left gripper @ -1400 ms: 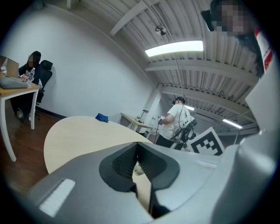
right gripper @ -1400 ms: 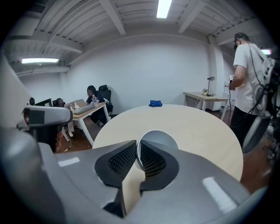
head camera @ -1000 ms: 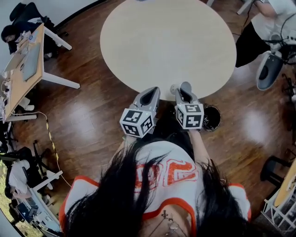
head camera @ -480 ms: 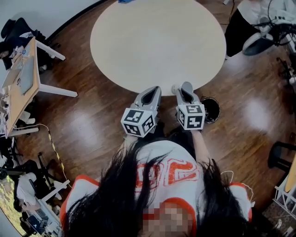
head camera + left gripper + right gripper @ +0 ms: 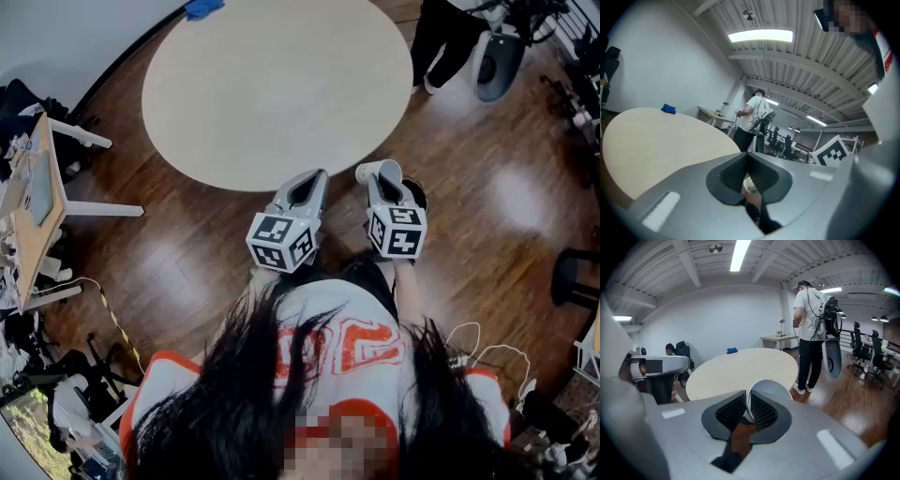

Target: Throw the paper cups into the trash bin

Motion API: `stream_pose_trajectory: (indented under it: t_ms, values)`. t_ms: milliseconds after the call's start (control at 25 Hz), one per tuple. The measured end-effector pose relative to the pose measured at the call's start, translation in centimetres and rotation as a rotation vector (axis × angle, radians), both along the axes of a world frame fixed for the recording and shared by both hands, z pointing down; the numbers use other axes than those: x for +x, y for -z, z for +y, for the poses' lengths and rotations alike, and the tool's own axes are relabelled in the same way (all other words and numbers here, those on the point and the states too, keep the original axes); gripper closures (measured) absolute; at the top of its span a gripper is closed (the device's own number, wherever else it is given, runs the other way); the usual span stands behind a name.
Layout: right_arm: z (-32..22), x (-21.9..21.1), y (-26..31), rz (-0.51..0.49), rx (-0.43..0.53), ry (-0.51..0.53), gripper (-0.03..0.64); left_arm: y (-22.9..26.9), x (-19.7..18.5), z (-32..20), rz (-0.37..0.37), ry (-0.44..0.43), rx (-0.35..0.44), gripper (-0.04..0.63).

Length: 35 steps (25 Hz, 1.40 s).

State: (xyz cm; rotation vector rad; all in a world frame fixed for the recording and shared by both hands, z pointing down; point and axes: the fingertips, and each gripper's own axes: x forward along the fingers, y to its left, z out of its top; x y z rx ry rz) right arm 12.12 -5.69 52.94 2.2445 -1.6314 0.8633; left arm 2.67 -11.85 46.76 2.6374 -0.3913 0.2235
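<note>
Now the right gripper (image 5: 382,180), pinching a paper cup (image 5: 771,391) by its rim, has swung over the trash bin (image 5: 415,194); release looks next, while the left gripper (image 5: 307,187) stays closed, empty.

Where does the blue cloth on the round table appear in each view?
Head view: the blue cloth sits at the top edge, left of centre.
Left gripper view: the blue cloth lies at the left, on the table's far edge.
Right gripper view: the blue cloth lies just left of centre, on the table's far edge.
Shared landmark: the round table.
</note>
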Motion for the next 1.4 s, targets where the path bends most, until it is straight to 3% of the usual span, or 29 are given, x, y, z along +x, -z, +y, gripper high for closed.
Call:
stream_pose_trajectory:
  t_ms: [160, 680, 1080, 1400]
  values:
    - [3.4, 2.5, -0.1, -0.008, -0.002, -0.049, 0.583, 0.1, 3.0, 3.5, -0.007, -0.065, -0.001, 0.595]
    - [16.8, 11.7, -3.2, -0.032, -0.075, -0.173, 0.583, -1.6, 11.2, 11.6, -0.067, -0.102, -0.01, 0.595]
    - [20.3, 13.7, -4.4, -0.066, -0.069, -0.289, 0.583, -2.6, 16.1, 15.1, -0.092, -0.262, 0.001, 0.595]
    - [21.2, 13.5, -8.5, -0.099, -0.091, -0.317, 0.583, -6.8, 18.2, 18.6, -0.13, -0.48, -0.002, 0.595]
